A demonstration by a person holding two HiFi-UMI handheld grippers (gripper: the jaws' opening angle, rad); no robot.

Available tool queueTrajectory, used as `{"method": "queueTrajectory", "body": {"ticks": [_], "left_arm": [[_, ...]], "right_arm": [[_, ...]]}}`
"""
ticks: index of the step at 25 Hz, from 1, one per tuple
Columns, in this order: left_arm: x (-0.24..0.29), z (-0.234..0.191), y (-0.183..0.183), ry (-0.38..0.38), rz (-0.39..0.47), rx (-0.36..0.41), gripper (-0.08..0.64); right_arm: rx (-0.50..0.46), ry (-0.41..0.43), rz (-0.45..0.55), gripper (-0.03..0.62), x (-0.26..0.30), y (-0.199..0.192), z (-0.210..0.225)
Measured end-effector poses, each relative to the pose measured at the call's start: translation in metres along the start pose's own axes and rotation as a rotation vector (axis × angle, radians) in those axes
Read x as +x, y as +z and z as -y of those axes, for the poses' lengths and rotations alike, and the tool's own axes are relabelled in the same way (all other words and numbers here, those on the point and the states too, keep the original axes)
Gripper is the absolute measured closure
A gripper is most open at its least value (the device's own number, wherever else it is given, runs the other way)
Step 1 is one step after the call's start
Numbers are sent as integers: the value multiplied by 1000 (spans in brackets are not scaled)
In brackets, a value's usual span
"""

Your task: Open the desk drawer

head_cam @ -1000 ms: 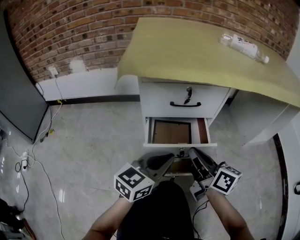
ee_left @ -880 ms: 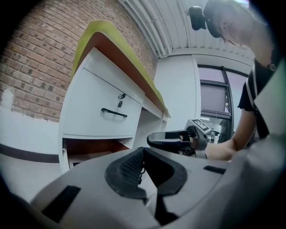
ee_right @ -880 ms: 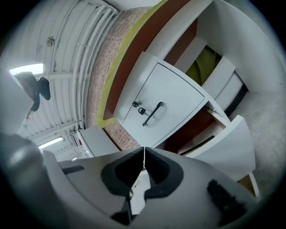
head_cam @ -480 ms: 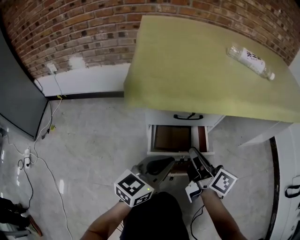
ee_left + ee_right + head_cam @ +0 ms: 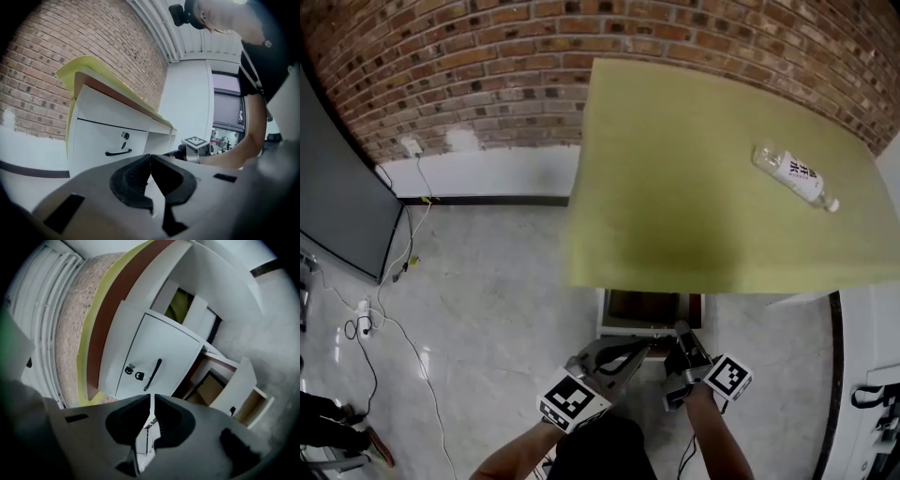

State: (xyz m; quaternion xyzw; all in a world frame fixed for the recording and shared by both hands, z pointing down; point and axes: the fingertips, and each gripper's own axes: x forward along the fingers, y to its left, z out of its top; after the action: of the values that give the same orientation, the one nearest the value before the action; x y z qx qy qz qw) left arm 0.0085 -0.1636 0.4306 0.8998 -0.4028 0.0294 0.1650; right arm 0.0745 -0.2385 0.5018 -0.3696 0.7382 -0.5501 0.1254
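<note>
Overhanging desktop (image 5: 712, 187) edge — open drawer (image 5: 645, 307) beneath.

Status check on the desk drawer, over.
Left gripper shut, empty; right gripper shut, empty. Open drawer pulled out below closed top drawer. Bottle lies on desk top, out of the way.

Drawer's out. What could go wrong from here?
1. The open drawer sticks out past the desk edge, mostly hidden in the head view; the right tool close by could knock it.
2. The bottle lies on its side on the desk; a jolt might roll it off.
3. Loose cables on the floor could trip the person.
</note>
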Motion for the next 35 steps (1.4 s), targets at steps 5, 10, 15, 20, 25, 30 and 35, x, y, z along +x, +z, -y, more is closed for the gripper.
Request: {"method": "queueTrajectory", "body": {"ticks": [5, 10, 15, 20, 25, 30, 35], "left_arm": [[-4, 5, 19, 17, -39, -58, 548], [-6, 1, 16, 53, -49, -115, 548], [-10, 0, 15, 69, -9, -121, 548], [-20, -12, 8, 110, 22, -113, 548], [-32, -17, -9, 130, -5, -122, 549], [-41, -11, -6, 136, -33, -118, 548], [-48, -7, -2, 166, -56, -124, 548]], "right_arm": [[62, 2, 23, 531, -6, 12, -14], [283, 92, 125, 512, 19, 34, -11], [424, 93, 223, 481, 49, 49, 13], [331, 184, 284, 449, 73, 67, 15], [367, 192, 358, 470, 83, 62, 21], [342, 174, 373, 562, 79, 66, 16], [375, 140, 342, 565, 80, 62, 15]]}}
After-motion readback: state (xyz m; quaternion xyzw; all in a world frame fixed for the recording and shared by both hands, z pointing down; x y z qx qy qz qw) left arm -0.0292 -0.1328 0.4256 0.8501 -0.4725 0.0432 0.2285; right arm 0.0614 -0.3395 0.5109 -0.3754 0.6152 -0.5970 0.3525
